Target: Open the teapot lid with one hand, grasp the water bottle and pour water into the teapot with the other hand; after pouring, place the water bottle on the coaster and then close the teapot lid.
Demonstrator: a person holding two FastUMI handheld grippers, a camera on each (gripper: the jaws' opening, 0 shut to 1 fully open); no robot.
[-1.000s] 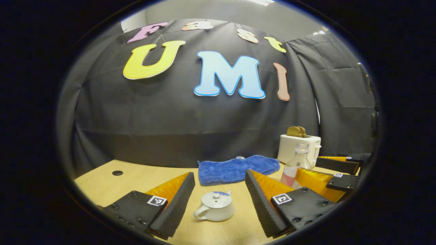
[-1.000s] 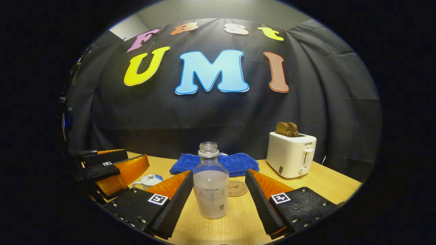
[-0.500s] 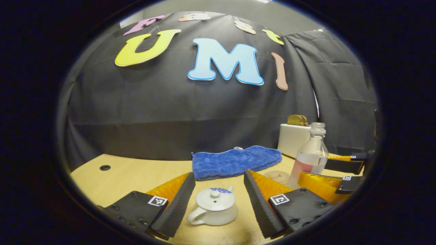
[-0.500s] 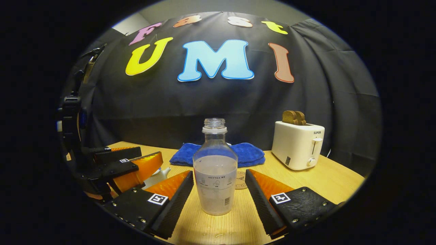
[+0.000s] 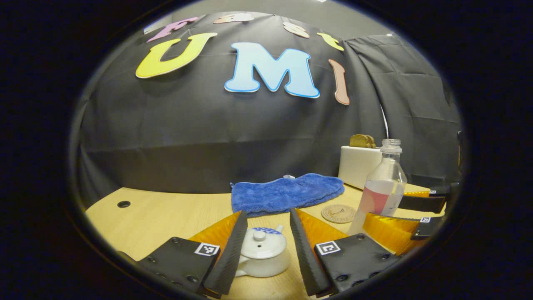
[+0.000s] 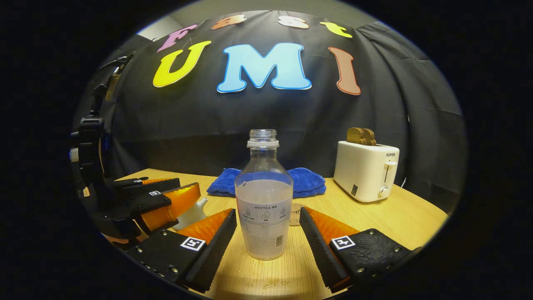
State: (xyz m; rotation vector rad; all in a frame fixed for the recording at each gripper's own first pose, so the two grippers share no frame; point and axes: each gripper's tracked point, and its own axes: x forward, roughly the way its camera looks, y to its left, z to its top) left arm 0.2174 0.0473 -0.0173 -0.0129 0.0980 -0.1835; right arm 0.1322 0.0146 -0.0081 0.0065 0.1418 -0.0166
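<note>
While spread, left tool [image 5: 263, 250] astride teapot [image 5: 263, 257], right tool [image 6: 266, 237] astride bottle [image 6: 263, 208].

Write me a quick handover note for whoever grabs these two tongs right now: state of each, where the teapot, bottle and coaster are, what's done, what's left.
Left tongs: open, fingers on either side of the teapot, not clamped on it. The lid is on.
Right tongs: open, straddling the water bottle, gap on both sides.
Bottle stands upright on the table, uncapped, partly filled. The coaster lies bare in front of the blue cloth, beside the bottle.
Done: both tongs lined up on their targets.
Left: lift the lid, grip the bottle, pour into the teapot, set the bottle on the coaster, close the lid.
</note>
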